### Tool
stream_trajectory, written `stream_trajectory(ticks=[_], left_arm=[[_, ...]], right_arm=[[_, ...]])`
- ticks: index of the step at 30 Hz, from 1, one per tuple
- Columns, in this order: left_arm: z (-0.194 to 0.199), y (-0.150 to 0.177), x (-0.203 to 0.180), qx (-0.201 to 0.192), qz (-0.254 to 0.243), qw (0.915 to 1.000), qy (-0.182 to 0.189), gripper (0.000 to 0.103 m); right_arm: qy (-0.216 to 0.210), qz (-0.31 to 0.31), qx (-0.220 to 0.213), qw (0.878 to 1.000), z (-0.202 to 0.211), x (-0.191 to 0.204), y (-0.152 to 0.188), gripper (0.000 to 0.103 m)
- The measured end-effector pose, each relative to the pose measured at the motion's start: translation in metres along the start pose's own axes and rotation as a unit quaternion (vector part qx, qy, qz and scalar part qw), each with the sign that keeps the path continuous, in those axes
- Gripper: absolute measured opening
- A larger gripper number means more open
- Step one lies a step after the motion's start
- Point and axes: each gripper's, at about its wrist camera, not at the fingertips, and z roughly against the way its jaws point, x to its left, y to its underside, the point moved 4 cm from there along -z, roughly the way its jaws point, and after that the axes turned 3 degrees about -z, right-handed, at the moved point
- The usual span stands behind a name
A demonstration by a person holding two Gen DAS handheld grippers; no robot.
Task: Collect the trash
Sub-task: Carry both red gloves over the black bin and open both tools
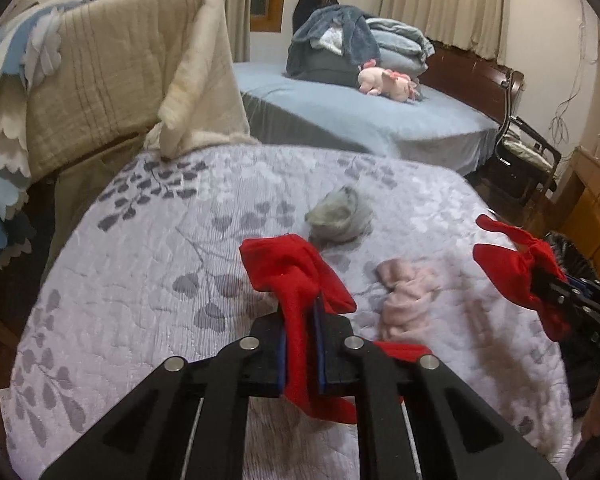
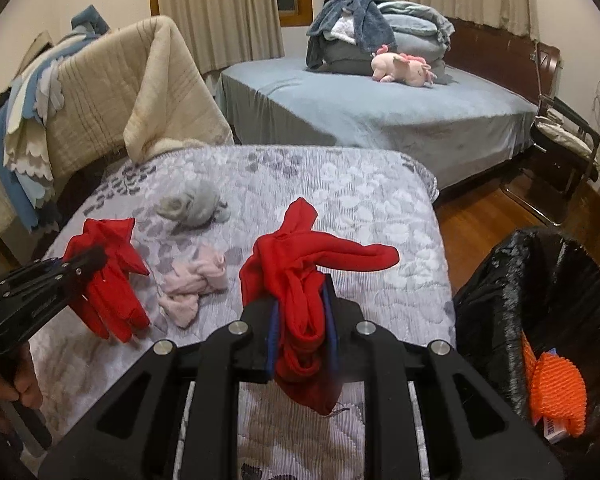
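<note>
My left gripper (image 1: pixel 300 316) is shut on a red sock (image 1: pixel 296 276) and holds it above the grey leaf-patterned quilt (image 1: pixel 160 280). My right gripper (image 2: pixel 302 296) is shut on a second red sock (image 2: pixel 300 256), also above the quilt (image 2: pixel 360 200). Each gripper shows in the other view: the right one at the right edge (image 1: pixel 540 284), the left one at the left (image 2: pixel 96 260). A pink sock (image 1: pixel 408 300) (image 2: pixel 196 280) and a grey sock (image 1: pixel 340 216) (image 2: pixel 196 204) lie crumpled on the quilt. A black-lined bin (image 2: pixel 500 304) stands to the right, holding an orange net (image 2: pixel 556 384).
A beige blanket (image 1: pixel 120 80) hangs over a rack at the left. A blue bed (image 2: pixel 380 112) with piled bedding and a pink plush (image 2: pixel 404 66) stands behind. A chair (image 2: pixel 564 136) stands on the wooden floor at the right.
</note>
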Motion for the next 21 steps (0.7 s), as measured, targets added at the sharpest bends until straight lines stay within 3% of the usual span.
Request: stream_trajectory(ticks=[9,21], left_arm=[[0.042,-0.026,-0.028,-0.035,-0.021,0.9992,0.007,0.011],[0.071,-0.047,-0.089,-0.071,-0.055,0.9943,0.058,0.011]], right_arm=[[-0.004,-0.001,-0.030,1.000,0.037,-0.005,-0.017,0.018],[0.015,-0.014,-0.068,0.997,0.082,-0.035,-0.028,0.018]])
